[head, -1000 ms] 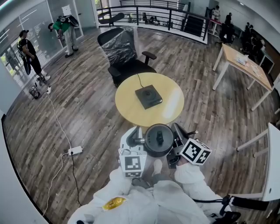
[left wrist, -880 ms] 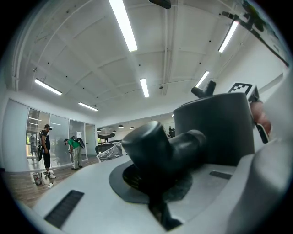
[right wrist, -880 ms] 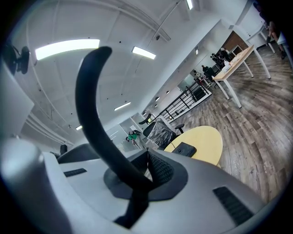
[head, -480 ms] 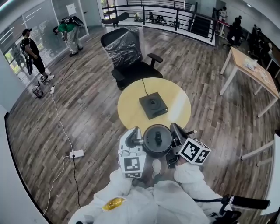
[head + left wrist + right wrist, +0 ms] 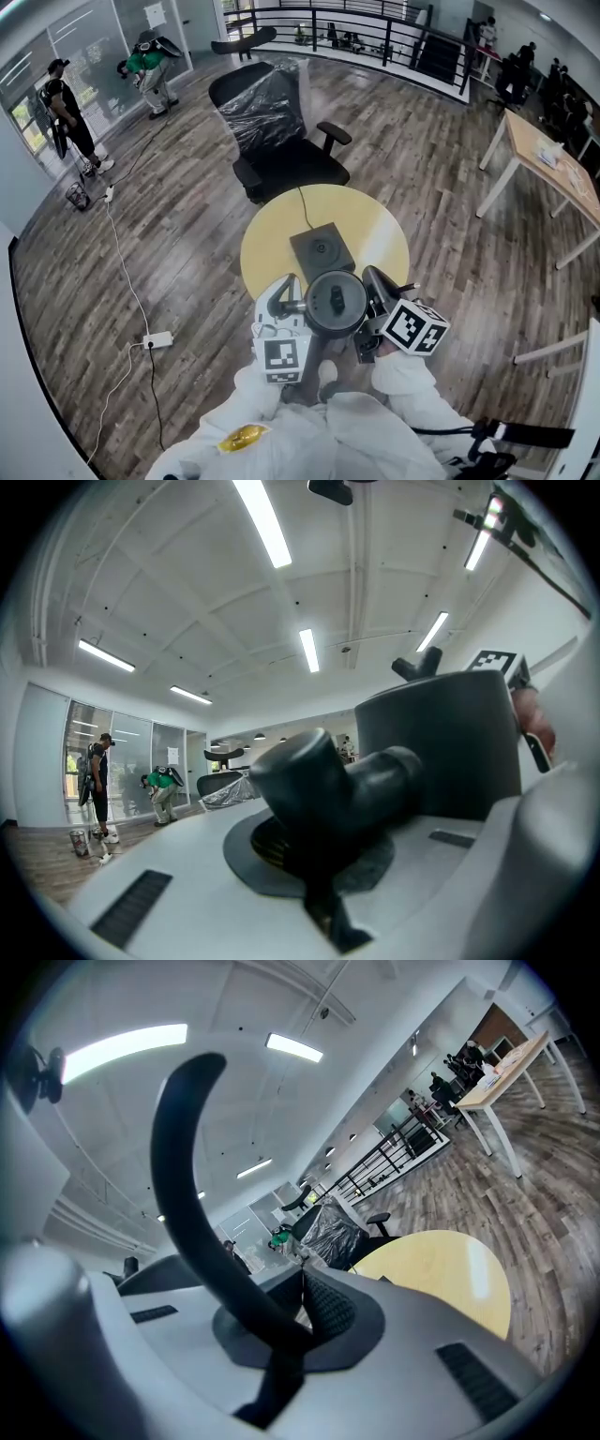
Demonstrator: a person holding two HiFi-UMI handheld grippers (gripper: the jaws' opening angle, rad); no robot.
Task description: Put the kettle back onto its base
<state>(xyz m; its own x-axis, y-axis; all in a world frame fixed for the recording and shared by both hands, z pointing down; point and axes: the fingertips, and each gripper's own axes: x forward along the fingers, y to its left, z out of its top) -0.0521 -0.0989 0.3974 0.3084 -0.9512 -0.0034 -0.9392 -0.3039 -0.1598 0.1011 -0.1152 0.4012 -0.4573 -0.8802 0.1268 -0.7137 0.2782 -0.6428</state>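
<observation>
The dark grey kettle (image 5: 335, 302) hangs in front of me, seen from above, carried between both grippers. My left gripper (image 5: 296, 305) is shut on the kettle's stubby spout (image 5: 328, 782), with the kettle's body (image 5: 441, 742) just beyond the jaws. My right gripper (image 5: 371, 300) is shut on the kettle's thin curved black handle (image 5: 187, 1185). The square dark base (image 5: 322, 251) lies on the round yellow table (image 5: 375, 234), a little ahead of the kettle, its cord running off the far edge. The table (image 5: 441, 1274) also shows in the right gripper view.
A black office chair (image 5: 272, 122) wrapped in plastic stands behind the table. A white power strip (image 5: 157, 339) with its cable lies on the wooden floor to the left. A wooden desk (image 5: 553, 169) is at the right. Two people (image 5: 61, 103) stand far left by glass walls.
The table and base have drawn closer to me and to the kettle. Both grippers keep the same hold on the kettle.
</observation>
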